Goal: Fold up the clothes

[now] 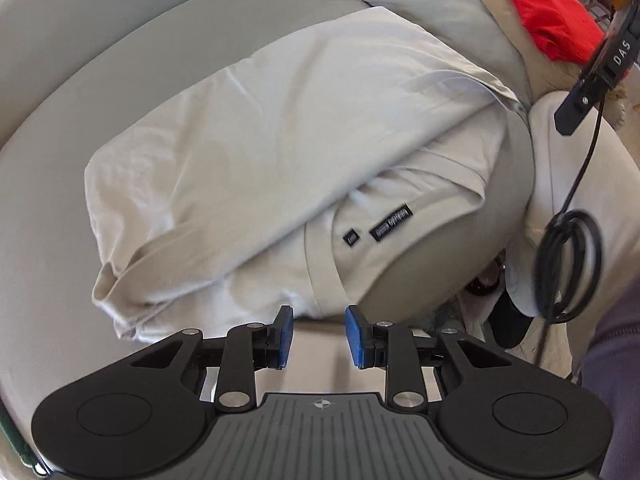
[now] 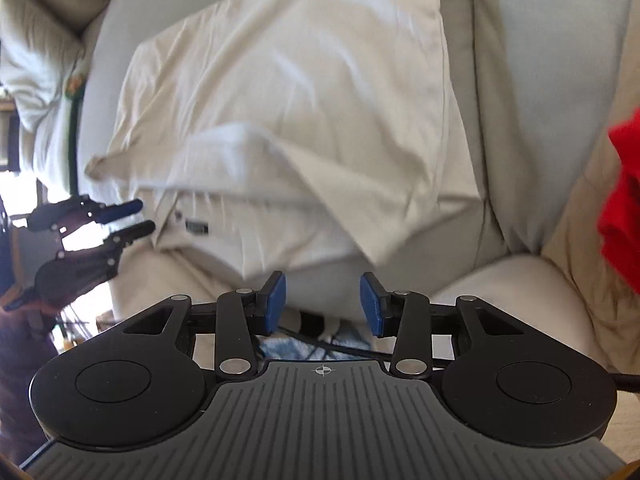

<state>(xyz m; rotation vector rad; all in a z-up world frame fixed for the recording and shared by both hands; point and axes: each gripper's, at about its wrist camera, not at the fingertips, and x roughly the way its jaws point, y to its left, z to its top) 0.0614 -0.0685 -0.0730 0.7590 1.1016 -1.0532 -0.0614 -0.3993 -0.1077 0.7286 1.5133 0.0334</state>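
A cream shirt [image 1: 280, 152] lies partly folded on the sofa seat, its collar with two black labels [image 1: 390, 224] facing me. My left gripper [image 1: 320, 334] hovers over the shirt's near edge, open, with nothing between its blue pads [image 1: 285, 336]. In the right wrist view the same shirt [image 2: 300, 80] spreads across the cushion, with one flap folded over the middle. My right gripper [image 2: 323, 302] stands open just short of the shirt's lower edge and holds nothing. The left gripper [image 2: 142, 216] shows at the far left beside the collar label [image 2: 197, 227], fingers apart.
A red garment [image 1: 552, 12] lies on the beige sofa back cushion [image 1: 420, 4]; the right wrist view shows the red garment [image 2: 622, 200] at its right edge. A coiled black cable [image 1: 568, 264] hangs from the other gripper's body [image 1: 600, 64]. The sofa arm [image 2: 520, 292] rises at right.
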